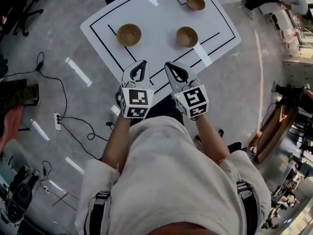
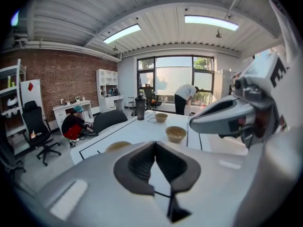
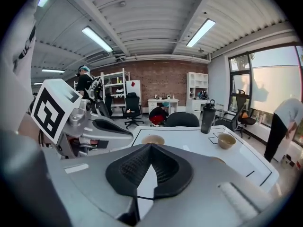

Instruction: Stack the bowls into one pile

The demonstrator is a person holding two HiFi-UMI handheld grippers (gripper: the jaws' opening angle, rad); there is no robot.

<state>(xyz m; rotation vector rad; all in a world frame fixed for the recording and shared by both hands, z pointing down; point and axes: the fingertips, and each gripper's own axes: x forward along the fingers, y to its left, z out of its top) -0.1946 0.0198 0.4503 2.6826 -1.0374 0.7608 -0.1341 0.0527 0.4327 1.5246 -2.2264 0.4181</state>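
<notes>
Three brown bowls sit apart on the white table (image 1: pixel 156 18): a left bowl (image 1: pixel 128 35), a middle bowl (image 1: pixel 187 36) and a far bowl (image 1: pixel 195 2) beside a drawn square. My left gripper (image 1: pixel 143 62) and right gripper (image 1: pixel 168 65) hover side by side over the table's near edge, short of the bowls. Both are shut with nothing between the pads. The left gripper view looks past its closed jaws (image 2: pixel 155 143) at the middle bowl (image 2: pixel 175 134) and far bowl (image 2: pixel 161 117). From the right gripper (image 3: pixel 151 145) I see the left bowl (image 3: pixel 153 139) and far bowl (image 3: pixel 226 140).
A dark bottle (image 3: pixel 207 117) stands at the table's far edge. Black cables and a power strip (image 1: pixel 57 120) lie on the floor to the left. Office chairs (image 2: pixel 40 131) and desks line the brick wall. A person (image 2: pixel 185 97) bends near the window, and another (image 2: pixel 75 123) crouches by a chair.
</notes>
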